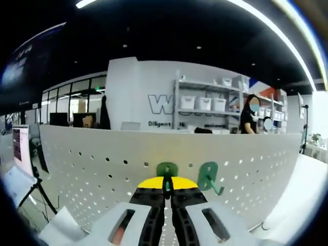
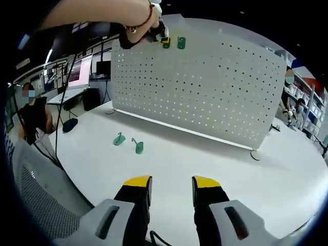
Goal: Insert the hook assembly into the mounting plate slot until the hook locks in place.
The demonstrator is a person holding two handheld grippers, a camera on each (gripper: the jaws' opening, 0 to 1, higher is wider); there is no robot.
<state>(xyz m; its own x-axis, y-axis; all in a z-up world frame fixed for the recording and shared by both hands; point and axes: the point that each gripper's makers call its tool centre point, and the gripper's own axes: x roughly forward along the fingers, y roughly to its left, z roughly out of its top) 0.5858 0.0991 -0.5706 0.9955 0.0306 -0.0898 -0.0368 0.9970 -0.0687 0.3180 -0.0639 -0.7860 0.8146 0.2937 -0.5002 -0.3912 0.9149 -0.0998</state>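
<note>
Left gripper (image 1: 167, 190): jaws closed on a green hook (image 1: 166, 170), pressed against the white pegboard (image 1: 102, 154) beside a second mounted hook (image 1: 209, 176). Right gripper (image 2: 172, 185): jaws parted, empty, low over the white table (image 2: 215, 159). Two spare hooks (image 2: 128, 142) lie there. Shelving (image 1: 205, 102) stands behind the board.

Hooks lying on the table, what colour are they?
Green; the two loose hooks show best in the right gripper view, on the white table.
</note>
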